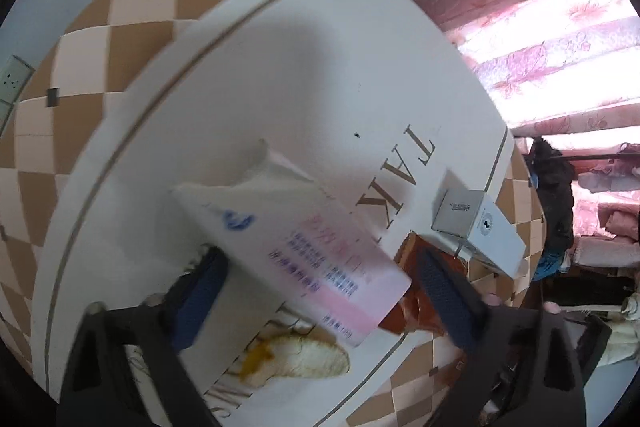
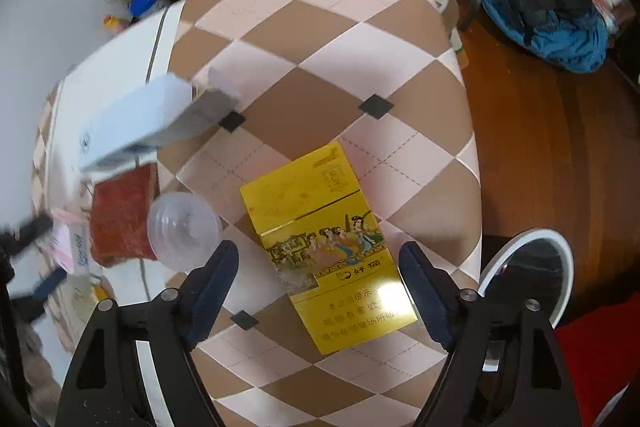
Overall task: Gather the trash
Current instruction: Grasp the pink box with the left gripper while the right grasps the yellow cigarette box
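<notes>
white bag (image 1: 280, 75): large brown letters "TAK", seen turned sideways; more letters near its lower edge are cut off and not readable.
pink-white packet (image 1: 320, 259): a blue round logo and rows of blue and pink Chinese print, too blurred to read.
white box (image 1: 480, 231): a small round dark emblem on its side and a short line of tiny print on its grey end flap, unreadable.
yellow pack (image 2: 332, 247): Chinese characters "好猫" under a picture of robed figures; below it lines of pale Chinese warning print, only partly legible; gold lettering near its top end, unreadable.
</notes>
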`<state>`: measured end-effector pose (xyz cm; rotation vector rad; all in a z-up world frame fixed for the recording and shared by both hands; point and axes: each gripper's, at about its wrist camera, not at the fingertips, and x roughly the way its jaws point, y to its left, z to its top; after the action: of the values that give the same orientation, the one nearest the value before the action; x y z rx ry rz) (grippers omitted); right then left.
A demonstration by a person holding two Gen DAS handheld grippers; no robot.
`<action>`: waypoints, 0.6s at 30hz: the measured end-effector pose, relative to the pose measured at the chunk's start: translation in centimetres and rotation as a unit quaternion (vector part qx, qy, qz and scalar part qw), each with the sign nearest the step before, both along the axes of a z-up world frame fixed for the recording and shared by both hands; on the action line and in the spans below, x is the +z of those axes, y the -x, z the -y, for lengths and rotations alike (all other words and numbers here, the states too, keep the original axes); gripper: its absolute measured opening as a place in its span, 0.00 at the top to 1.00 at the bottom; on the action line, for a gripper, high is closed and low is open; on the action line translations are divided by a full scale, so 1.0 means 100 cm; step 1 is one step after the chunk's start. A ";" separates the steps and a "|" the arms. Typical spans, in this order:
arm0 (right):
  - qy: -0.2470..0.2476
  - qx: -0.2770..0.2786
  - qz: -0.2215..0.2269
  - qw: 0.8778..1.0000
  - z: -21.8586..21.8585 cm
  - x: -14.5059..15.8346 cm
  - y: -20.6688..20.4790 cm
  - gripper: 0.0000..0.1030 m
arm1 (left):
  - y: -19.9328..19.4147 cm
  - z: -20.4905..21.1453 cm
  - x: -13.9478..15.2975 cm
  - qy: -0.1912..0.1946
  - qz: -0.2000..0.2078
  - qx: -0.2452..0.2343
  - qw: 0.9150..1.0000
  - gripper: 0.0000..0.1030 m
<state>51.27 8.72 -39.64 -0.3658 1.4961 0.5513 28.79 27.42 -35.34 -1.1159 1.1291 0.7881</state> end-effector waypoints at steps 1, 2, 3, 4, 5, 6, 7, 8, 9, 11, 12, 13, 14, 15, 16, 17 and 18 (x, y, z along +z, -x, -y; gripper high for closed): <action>0.008 0.009 0.006 1.000 -0.003 -0.002 0.001 0.18 | -0.003 0.003 0.002 -0.007 0.001 -0.006 1.000 0.29; 0.014 0.020 0.009 1.000 -0.002 -0.003 0.002 0.18 | -0.010 0.007 0.003 -0.016 0.001 -0.027 1.000 0.34; 0.021 0.033 0.017 0.999 -0.004 -0.003 0.009 0.19 | -0.015 0.010 0.005 -0.022 -0.004 -0.045 0.999 0.38; 0.026 0.041 0.023 0.999 -0.004 -0.004 0.012 0.19 | -0.020 0.014 0.007 -0.036 -0.011 -0.065 0.997 0.42; 0.028 0.048 0.027 0.998 -0.002 -0.005 0.015 0.22 | -0.026 0.020 0.009 -0.056 -0.017 -0.089 0.994 0.43; 0.028 0.058 0.038 0.997 -0.003 -0.003 0.018 0.31 | -0.032 0.023 0.010 -0.068 -0.025 -0.112 0.991 0.44; 0.024 0.063 0.044 0.997 0.000 0.001 0.017 0.37 | -0.036 0.028 0.011 -0.082 -0.032 -0.132 0.987 0.44; 0.020 0.067 0.044 0.997 0.000 0.003 0.019 0.39 | -0.041 0.034 0.010 -0.092 -0.037 -0.155 0.983 0.44; 0.012 0.063 0.033 0.997 0.003 0.004 0.018 0.39 | -0.044 0.036 0.009 -0.095 -0.039 -0.166 0.981 0.44; 0.007 0.063 0.031 0.997 0.002 0.004 0.018 0.39 | -0.048 0.038 0.003 -0.092 -0.051 -0.182 0.978 0.44; 0.010 0.066 0.035 0.997 0.000 0.003 0.018 0.39 | -0.049 0.040 -0.004 -0.085 -0.056 -0.188 0.977 0.44; 0.013 0.066 0.038 0.997 0.000 0.003 0.019 0.39 | -0.050 0.039 -0.006 -0.087 -0.059 -0.188 0.977 0.45; 0.014 0.066 0.039 0.997 -0.001 0.002 0.019 0.38 | -0.051 0.042 -0.006 -0.099 -0.060 -0.190 0.975 0.46; 0.018 0.063 0.038 0.997 -0.005 0.004 0.022 0.37 | -0.056 0.044 -0.006 -0.108 -0.068 -0.196 0.972 0.46; 0.023 0.063 0.039 0.997 -0.008 0.005 0.023 0.37 | -0.058 0.045 -0.007 -0.113 -0.071 -0.198 0.971 0.46; 0.027 0.067 0.040 0.997 -0.010 0.005 0.024 0.37 | -0.059 0.047 -0.006 -0.118 -0.072 -0.198 0.970 0.46; 0.026 0.070 0.044 0.996 -0.012 0.005 0.024 0.37 | -0.058 0.048 -0.007 -0.123 -0.074 -0.198 0.970 0.47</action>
<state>48.83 9.88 -39.12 -0.5316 1.4098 0.5997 34.56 22.64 -36.05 -0.6036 1.2889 0.6795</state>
